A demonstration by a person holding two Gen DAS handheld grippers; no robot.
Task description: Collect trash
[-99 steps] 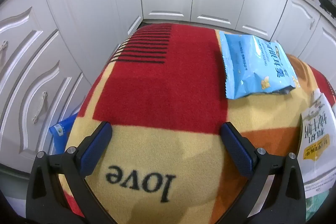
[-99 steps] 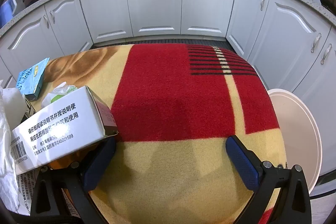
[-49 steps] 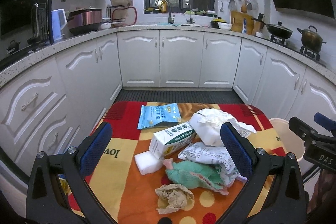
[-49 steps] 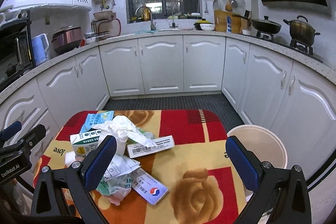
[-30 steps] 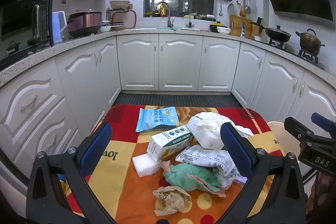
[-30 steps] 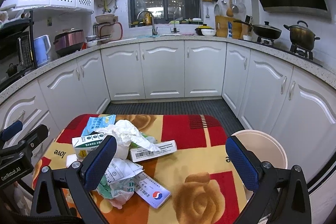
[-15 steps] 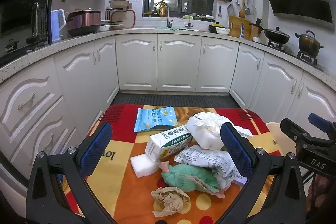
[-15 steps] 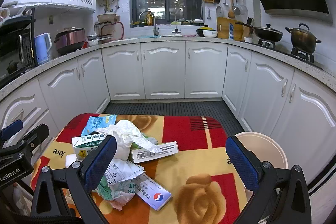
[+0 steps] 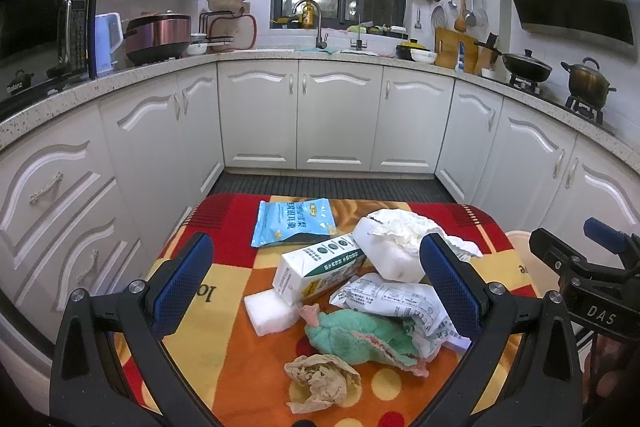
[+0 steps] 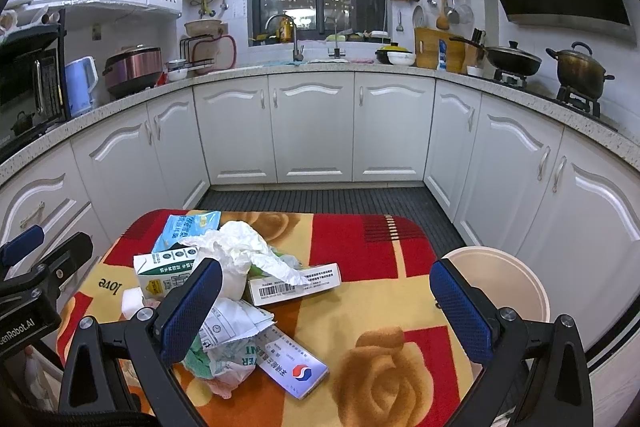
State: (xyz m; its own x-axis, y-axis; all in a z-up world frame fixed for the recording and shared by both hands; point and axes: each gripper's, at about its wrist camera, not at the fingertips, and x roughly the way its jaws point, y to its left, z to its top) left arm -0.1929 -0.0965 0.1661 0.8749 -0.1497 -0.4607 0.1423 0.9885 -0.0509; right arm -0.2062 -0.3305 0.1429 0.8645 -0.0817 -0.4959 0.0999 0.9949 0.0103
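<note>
My left gripper [image 9: 316, 291] and right gripper [image 10: 326, 305] both hover above table [image 10: 384, 311], jaws spread wide, holding nothing. Compared with half second ago, barely any change; view sits slightly nearer trash pile. Milk carton [image 9: 320, 269], blue snack bag [image 9: 294, 221], white wrapper [image 9: 394, 247], green cloth [image 9: 356, 335], brown paper wad [image 9: 322, 381] cluster mid-table. Beige bin [image 10: 496, 283] stands just beside table's right edge.

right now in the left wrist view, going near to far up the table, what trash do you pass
crumpled brown paper -> green cloth -> white foam block -> milk carton -> blue snack bag
</note>
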